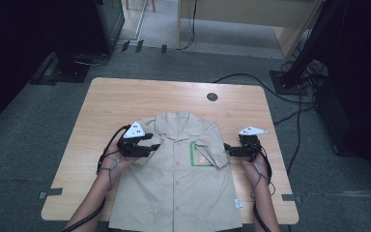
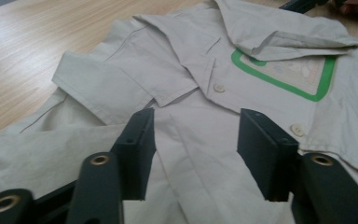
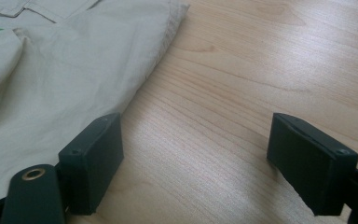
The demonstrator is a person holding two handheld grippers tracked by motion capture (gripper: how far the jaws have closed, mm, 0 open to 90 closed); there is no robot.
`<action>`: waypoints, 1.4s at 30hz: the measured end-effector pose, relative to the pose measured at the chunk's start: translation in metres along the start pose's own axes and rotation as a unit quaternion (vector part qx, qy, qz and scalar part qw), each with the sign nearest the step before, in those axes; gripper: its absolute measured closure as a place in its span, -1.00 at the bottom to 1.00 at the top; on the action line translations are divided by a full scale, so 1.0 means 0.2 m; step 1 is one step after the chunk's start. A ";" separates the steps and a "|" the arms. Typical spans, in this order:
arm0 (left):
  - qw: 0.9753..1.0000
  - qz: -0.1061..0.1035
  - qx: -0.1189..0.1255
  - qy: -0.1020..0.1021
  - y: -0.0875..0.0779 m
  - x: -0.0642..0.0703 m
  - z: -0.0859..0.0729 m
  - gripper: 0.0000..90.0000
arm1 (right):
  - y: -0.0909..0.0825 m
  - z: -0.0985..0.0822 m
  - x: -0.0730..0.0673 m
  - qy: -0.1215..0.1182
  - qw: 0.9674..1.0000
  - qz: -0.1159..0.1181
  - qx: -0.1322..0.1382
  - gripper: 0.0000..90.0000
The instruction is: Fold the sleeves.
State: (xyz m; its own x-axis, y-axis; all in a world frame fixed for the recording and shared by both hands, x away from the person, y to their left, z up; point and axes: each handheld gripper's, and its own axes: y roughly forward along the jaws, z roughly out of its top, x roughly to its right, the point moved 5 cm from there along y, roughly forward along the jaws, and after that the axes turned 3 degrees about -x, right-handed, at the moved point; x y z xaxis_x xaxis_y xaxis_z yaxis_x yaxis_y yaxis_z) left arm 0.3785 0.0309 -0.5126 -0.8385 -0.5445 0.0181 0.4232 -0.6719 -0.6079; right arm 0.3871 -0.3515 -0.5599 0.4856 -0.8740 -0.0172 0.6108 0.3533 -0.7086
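On the left side of the wooden table (image 1: pixel 106 96), the left gripper (image 1: pixel 155 146) is held over the shirt (image 1: pixel 174 188). Its jaws are spread apart, and nothing is pinched between them. In the left gripper view, the folded-in sleeve (image 2: pixel 51 154) is seen lying loose under those jaws. That sleeve could slide back out if it is bumped when the gripper is lifted away. A bit of cloth could also be caught on a jaw and pulled up, and then the fold would be spoiled.

In the middle, the shirt is laid flat on the table with its front up, near the person's side. It is pale tan, with short sleeves, a collar (image 1: pixel 174 121) and a row of small buttons (image 1: pixel 177 181) that are done up. A pocket with a green edge (image 1: pixel 202 154) is seen on the chest, and part of it is covered by the other sleeve, which is folded in too. A small white tag (image 1: pixel 238 203) is seen near the bottom hem.

On the right, the right gripper (image 1: pixel 228 149) is held at the shirt's edge, just beside it. Its jaws are wide apart too, with bare wood between them. One jaw is very near the cloth, so the neat edge could be pushed crooked by a small slip.
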 end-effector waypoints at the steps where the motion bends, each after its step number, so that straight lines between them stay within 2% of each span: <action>1: 1.000 0.002 0.001 0.000 -0.01 -0.01 0.00 -0.12 | 0.00 0.00 0.00 0.000 1.000 0.000 0.000 -0.60; 5: 1.000 0.011 0.005 -0.010 -0.03 -0.06 -0.03 -0.23 | 0.00 0.00 0.00 0.000 1.000 0.000 0.000 -0.60; 12: 1.000 0.021 0.005 -0.012 -0.04 -0.10 -0.06 -0.33 | 0.00 0.00 0.00 0.000 1.000 0.000 0.000 -0.60; 27: 0.999 0.036 0.004 -0.025 -0.06 -0.17 -0.11 -0.37 | 0.00 0.00 0.00 0.000 1.000 0.000 0.000 -0.60; 42: 0.998 0.042 0.004 -0.040 -0.08 -0.22 -0.16 -0.37 | 0.00 0.00 0.00 0.000 1.000 0.000 0.000 -0.60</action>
State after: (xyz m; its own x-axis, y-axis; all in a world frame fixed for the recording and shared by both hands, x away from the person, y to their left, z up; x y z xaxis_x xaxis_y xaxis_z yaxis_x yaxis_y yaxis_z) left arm 0.3977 0.0817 -0.5288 -0.7696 -0.6378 0.0307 0.4942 -0.6253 -0.6039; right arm 0.3870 -0.3515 -0.5599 0.4854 -0.8741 -0.0175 0.6107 0.3533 -0.7087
